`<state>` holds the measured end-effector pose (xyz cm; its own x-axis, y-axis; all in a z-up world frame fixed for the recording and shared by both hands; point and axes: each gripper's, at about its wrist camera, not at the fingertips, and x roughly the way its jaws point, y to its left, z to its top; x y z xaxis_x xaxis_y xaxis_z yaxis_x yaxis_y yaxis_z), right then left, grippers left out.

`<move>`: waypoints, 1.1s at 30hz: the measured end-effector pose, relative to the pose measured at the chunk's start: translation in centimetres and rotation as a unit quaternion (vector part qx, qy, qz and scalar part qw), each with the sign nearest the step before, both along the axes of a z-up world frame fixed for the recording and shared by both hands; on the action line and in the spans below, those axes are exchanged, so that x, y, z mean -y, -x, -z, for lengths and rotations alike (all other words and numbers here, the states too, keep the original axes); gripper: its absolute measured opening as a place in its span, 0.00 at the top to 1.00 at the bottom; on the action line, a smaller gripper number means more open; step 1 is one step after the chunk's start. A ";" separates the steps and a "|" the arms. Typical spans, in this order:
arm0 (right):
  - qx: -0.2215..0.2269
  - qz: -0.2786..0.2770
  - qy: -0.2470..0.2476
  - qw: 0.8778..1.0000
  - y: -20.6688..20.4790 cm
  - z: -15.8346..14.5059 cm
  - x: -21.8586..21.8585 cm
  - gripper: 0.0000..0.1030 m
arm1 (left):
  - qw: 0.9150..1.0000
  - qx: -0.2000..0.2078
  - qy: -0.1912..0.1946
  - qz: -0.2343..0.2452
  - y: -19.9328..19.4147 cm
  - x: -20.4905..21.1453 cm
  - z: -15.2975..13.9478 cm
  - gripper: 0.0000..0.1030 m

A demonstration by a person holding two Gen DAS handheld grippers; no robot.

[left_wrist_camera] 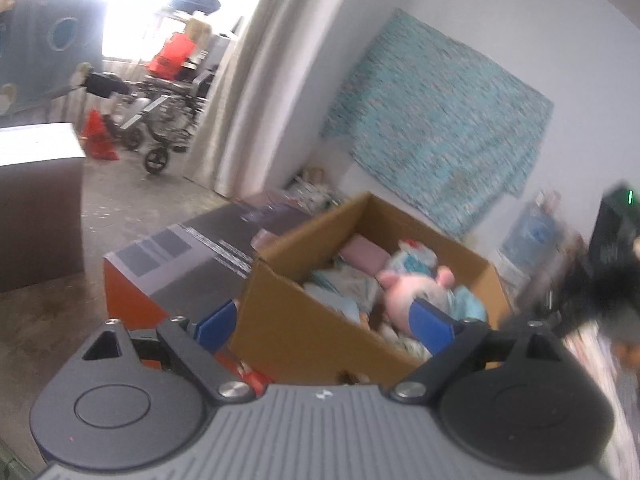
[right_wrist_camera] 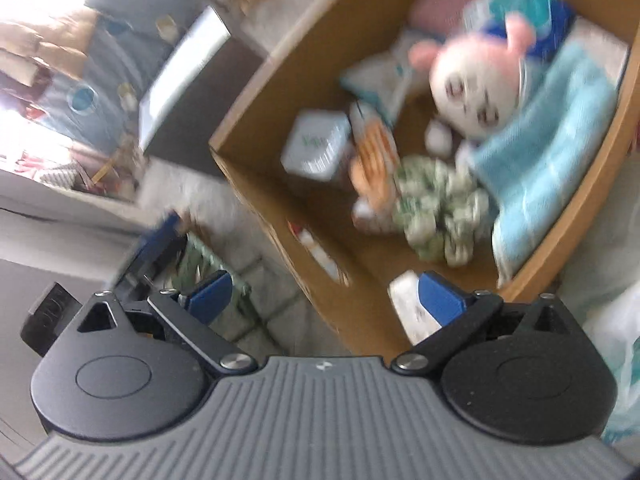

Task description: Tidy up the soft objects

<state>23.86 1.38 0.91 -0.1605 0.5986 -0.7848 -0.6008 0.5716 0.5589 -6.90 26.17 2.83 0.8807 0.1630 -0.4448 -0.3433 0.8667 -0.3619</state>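
Soft objects sat piled in the cardboard box (right_wrist_camera: 256,92) ahead of both my grippers, which I kept with fingers spread wide and nothing between them: the left gripper (left_wrist_camera: 324,320) low at 6 o'clock and the right gripper (right_wrist_camera: 324,300) likewise. Nearest my right gripper lay a green-patterned cloth bundle (right_wrist_camera: 436,204), with a light blue towel (right_wrist_camera: 548,148) at 3 o'clock and the pink-eared plush toy (right_wrist_camera: 472,84) beyond, toward 1 o'clock.
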 end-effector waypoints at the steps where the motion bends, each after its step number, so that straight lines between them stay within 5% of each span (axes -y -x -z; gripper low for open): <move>1: 0.024 0.004 -0.020 1.000 0.4 -0.7 0.6 0.02 | 1.000 -0.001 -0.003 0.013 0.1 0.4 0.1 0.04; 4: 0.149 0.040 -0.072 0.985 2.5 -2.5 3.2 0.01 | 0.999 -0.004 -0.012 0.040 0.6 1.7 0.6 0.00; 8: 0.272 0.139 -0.110 0.946 4.6 -2.6 7.5 0.01 | 0.998 -0.017 -0.046 0.039 0.8 3.5 0.5 0.00; 15: 0.347 0.304 -0.097 0.882 7.8 0.0 12.5 0.01 | 0.997 -0.017 -0.057 0.050 1.4 6.1 -0.3 0.00; 24: 0.386 0.386 -0.031 0.837 13.3 3.1 15.9 0.01 | 0.994 -0.043 -0.034 0.089 1.1 9.1 0.2 0.00; 29: 0.416 0.419 0.005 0.807 16.3 3.4 17.4 0.01 | 0.990 -0.101 -0.073 0.066 -0.6 10.9 0.3 0.00; 33: 0.448 0.434 0.037 0.781 17.6 3.4 17.4 0.01 | 0.991 -0.103 -0.067 0.061 -0.9 11.7 0.1 0.00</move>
